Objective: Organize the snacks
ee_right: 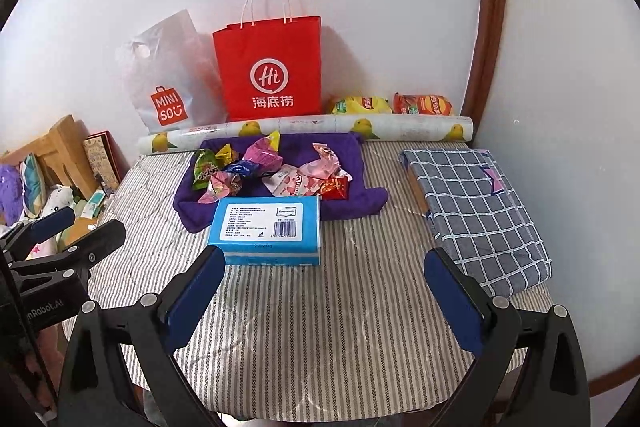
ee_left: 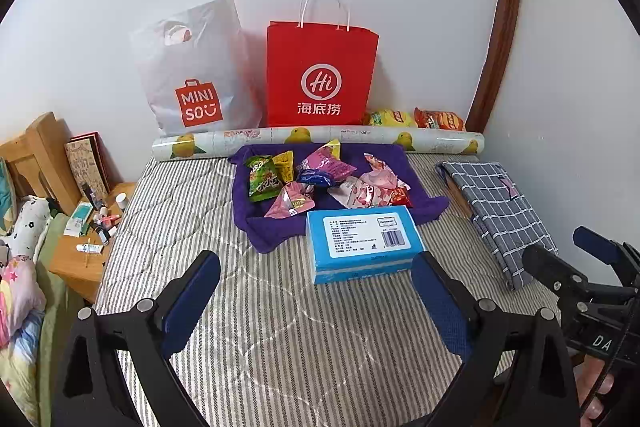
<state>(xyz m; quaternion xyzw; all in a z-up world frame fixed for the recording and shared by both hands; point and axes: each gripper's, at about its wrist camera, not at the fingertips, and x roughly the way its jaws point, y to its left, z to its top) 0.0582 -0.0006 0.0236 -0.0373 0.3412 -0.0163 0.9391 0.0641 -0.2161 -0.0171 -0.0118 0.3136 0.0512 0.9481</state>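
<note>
Several small snack packets [ee_left: 320, 179] [ee_right: 272, 175] lie in a heap on a purple cloth [ee_left: 264, 227] [ee_right: 360, 203] on the striped mattress. A blue tissue pack [ee_left: 362, 241] [ee_right: 266, 229] sits at the cloth's near edge. Against the wall stand a red paper bag [ee_left: 320, 75] [ee_right: 272, 67] and a white Miniso plastic bag [ee_left: 192, 79] [ee_right: 164, 79]. Yellow and orange chip bags [ee_left: 416, 118] [ee_right: 392, 104] lie to the right of the red bag. My left gripper [ee_left: 316, 283] is open, just short of the tissue pack. My right gripper [ee_right: 326, 275] is open and holds nothing.
A rolled lemon-print sheet [ee_left: 320, 139] [ee_right: 304, 129] lies along the wall behind the cloth. A folded checked fabric [ee_left: 500, 211] [ee_right: 480, 207] lies on the right of the mattress. A wooden bedside stand [ee_left: 86, 255] with small bottles and tubes is at the left.
</note>
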